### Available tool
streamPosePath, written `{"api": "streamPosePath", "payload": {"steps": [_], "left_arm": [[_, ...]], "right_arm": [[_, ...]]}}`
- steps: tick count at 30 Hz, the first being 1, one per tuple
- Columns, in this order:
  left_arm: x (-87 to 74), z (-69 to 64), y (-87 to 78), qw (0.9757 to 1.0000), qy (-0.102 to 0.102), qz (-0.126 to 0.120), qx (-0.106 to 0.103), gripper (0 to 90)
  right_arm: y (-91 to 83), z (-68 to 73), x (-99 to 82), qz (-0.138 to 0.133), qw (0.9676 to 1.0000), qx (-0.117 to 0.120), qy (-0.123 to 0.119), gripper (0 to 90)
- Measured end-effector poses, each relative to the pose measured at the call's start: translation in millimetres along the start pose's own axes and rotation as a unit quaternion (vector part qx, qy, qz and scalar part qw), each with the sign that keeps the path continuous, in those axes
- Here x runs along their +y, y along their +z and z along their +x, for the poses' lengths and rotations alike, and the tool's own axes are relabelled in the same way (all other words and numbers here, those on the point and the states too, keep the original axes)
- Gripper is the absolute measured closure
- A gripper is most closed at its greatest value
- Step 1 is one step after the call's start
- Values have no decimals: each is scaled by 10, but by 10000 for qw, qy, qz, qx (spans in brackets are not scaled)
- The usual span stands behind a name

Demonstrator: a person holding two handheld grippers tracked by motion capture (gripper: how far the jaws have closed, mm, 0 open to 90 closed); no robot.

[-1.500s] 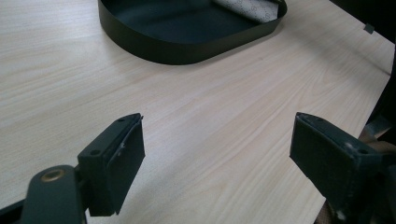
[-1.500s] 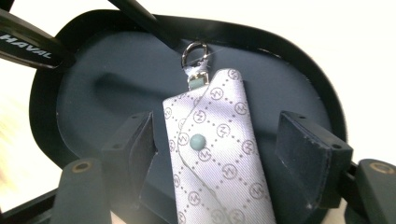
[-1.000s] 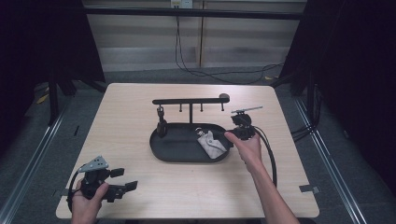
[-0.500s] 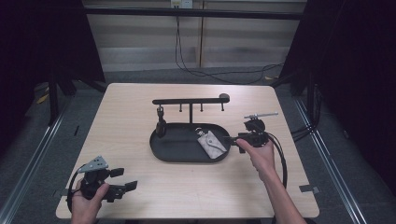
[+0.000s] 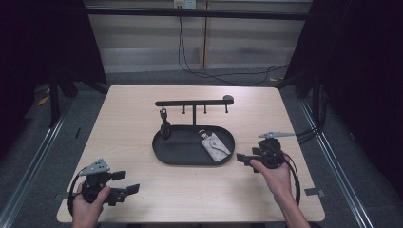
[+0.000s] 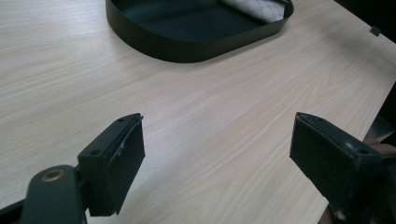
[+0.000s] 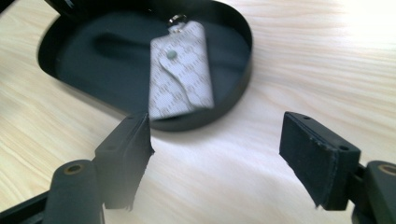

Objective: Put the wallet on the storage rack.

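Right tool: jaws wide, empty, above worktop; key pouch ahead in black tray. Left tool: wide, empty.

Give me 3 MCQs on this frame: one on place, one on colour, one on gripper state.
1. Where does the key pouch lie?
A. in the black tray
B. on the bare table
C. hung on the rack

2. What colour is the pouch?
A. red
B. light grey
C. green

3. How do the right gripper jaws stand?
A. shut on the pouch
B. open, with nothing between them
C. shut on the tray rim

Answers:
1 A, it rests against the tray's right end.
2 B, pale patterned fabric with a snap.
3 B, the right gripper view shows bare table between the jaws.
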State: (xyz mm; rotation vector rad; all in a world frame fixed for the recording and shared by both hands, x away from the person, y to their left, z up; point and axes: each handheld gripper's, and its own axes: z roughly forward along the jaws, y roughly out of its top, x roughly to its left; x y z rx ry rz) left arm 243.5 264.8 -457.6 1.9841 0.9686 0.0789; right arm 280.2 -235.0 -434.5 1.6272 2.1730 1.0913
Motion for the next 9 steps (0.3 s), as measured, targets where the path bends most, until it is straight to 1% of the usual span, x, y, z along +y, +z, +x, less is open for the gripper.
{"api": "streamPosePath", "payload": {"steps": [1,3,5,6,7,9], "left_arm": [[1,0,0,10000,15,13,-6,178],[3,-4,2,10000,6,-1,-4,178],[-1,-1,2,10000,-4,10,24,178],[-2,2,4,10000,-7,18,29,178],[-2,7,8,10000,4,40,42,178],[-3,6,12,10000,-3,47,41,178]], "right_arm": [[-37,2,-51,-35,10000,-55,-51,247],[-80,-6,-124,-87,9999,-86,-89,241],[-110,-34,-217,-121,9995,-234,-197,233],[-116,-63,-277,-104,9992,-333,-209,227],[-118,-91,-310,-78,9992,-346,-190,220],[-107,-192,-381,-41,9993,-363,-119,210]]}}
